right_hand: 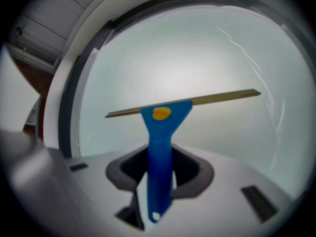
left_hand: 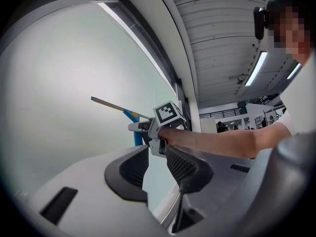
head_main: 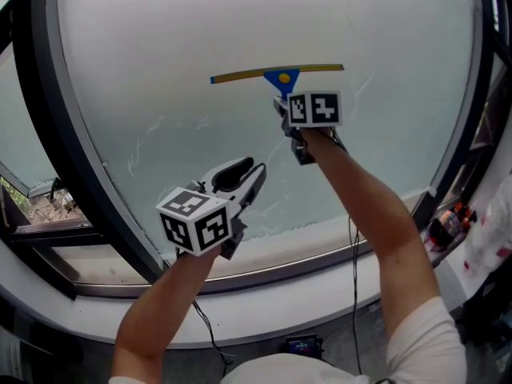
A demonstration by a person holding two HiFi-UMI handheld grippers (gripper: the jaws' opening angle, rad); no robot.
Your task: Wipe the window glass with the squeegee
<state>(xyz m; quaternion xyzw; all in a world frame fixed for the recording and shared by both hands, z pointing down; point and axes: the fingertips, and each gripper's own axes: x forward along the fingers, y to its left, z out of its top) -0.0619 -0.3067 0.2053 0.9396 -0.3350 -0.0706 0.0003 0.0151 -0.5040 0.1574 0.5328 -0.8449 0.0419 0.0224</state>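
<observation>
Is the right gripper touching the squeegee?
Touching: in the right gripper view, the right gripper has both jaws clamped on the squeegee by its blue handle.

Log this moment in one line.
right tongs: shut on squeegee | blade: on window glass | left tongs: open, empty

From the head we faced the window glass; gripper cameras sat close behind their jaws; all three shared the squeegee.
</observation>
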